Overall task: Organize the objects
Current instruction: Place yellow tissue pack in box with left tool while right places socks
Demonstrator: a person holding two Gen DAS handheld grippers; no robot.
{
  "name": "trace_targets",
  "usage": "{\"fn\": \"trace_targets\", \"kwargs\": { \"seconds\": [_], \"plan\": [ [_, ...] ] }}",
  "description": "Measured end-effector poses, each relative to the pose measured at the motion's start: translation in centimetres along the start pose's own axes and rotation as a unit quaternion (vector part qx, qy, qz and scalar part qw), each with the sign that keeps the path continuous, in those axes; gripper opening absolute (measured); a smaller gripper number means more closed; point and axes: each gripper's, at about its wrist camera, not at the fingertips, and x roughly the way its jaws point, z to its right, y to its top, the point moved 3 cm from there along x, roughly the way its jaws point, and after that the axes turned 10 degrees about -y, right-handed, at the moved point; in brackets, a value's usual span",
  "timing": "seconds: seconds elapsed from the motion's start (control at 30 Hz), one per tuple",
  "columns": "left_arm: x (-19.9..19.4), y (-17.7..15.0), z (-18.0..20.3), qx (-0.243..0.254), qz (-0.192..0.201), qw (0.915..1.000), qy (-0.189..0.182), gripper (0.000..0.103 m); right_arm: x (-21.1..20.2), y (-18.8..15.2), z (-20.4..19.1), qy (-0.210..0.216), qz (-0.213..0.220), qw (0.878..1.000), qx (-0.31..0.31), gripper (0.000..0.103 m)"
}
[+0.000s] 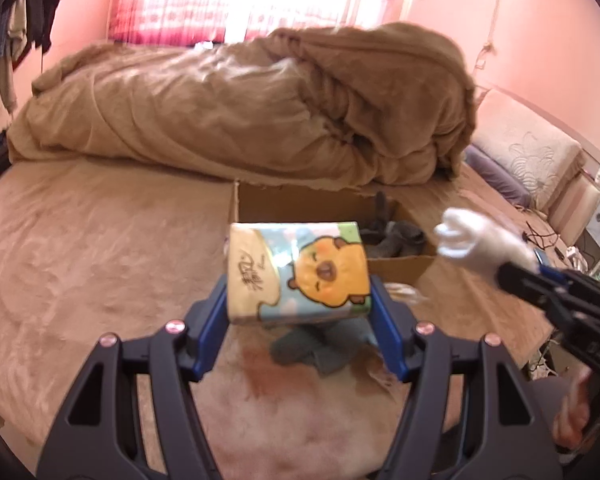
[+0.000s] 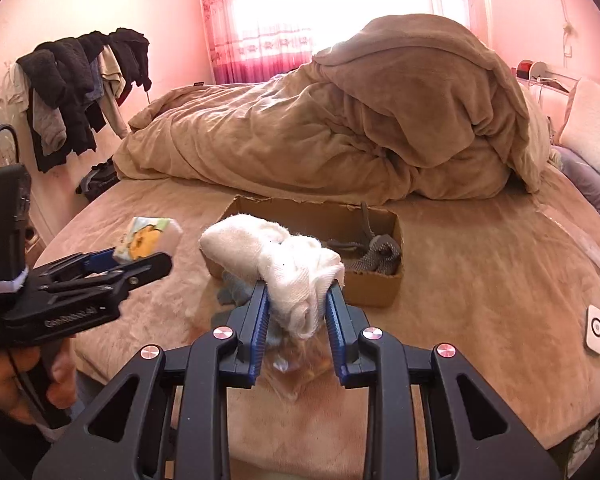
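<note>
Partway done: gray socks (image 2: 380, 254) already in box (image 2: 374, 290) ahead; left tool (image 1: 298, 292) clamped on tissue pack (image 1: 298, 274); right tool (image 2: 298, 300) clamped on white cloth (image 2: 296, 276); both unplaced.

A home bedroom — a bed (image 2: 480, 264) with rumpled duvet (image 2: 340, 128), curtained window (image 2: 320, 8), hanging clothes (image 2: 80, 80).

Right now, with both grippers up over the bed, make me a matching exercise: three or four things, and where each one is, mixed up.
Things:
1. tissue pack
2. white cloth
3. grey socks
4. dark clothes

Places:
A. inside the cardboard box
B. held in the right gripper
C. hanging by the wall, left of the bed
D. held in the left gripper

Pairs: 1-D, 2-B, 3-A, 4-C
</note>
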Motion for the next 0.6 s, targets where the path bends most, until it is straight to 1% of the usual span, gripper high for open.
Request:
{"fn": "trace_targets", "kwargs": {
  "seconds": [0.1, 0.17, 0.23, 0.3, 0.4, 0.43, 0.53, 0.6],
  "plan": [
    [2.4, 1.1, -0.7, 0.008, -0.014, 0.9999, 0.006, 0.066, 1.0, 1.0, -0.1, 0.001, 0.0, 1.0, 0.002, 0.029],
    [3.5, 1.9, -0.9, 0.007, -0.019, 0.9998, -0.007, 0.066, 1.5, 1.6, -0.2, -0.002, 0.003, 1.0, 0.002, 0.029],
    [5.3, 3.2, -1.5, -0.001, -0.036, 0.9991, -0.021, 0.066, 2.5, 2.3, -0.1, -0.002, -0.001, 1.0, 0.004, 0.029],
    [6.9, 4.4, -1.9, -0.002, -0.05, 0.9986, -0.02, 0.066, 3.5, 3.1, -0.2, -0.004, -0.007, 1.0, 0.005, 0.029],
    [7.9, 5.5, -2.0, 0.012, -0.054, 0.9983, -0.016, 0.066, 4.8, 4.6, -0.3, -0.007, -0.006, 1.0, 0.001, 0.029],
    [8.3, 5.9, -2.1, 0.013, -0.056, 0.9981, -0.022, 0.066, 5.3, 5.2, -0.3, -0.008, -0.005, 1.0, -0.001, 0.029],
    [9.4, 6.1, -2.2, 0.021, -0.062, 0.9977, -0.015, 0.066, 6.7, 6.6, -0.2, -0.009, -0.004, 1.0, -0.001, 0.029],
    [10.2, 5.9, -2.6, 0.016, -0.072, 0.9972, -0.013, 0.066, 7.9, 7.4, 0.0, -0.006, -0.007, 1.0, 0.0, 0.029]
  ]
}}
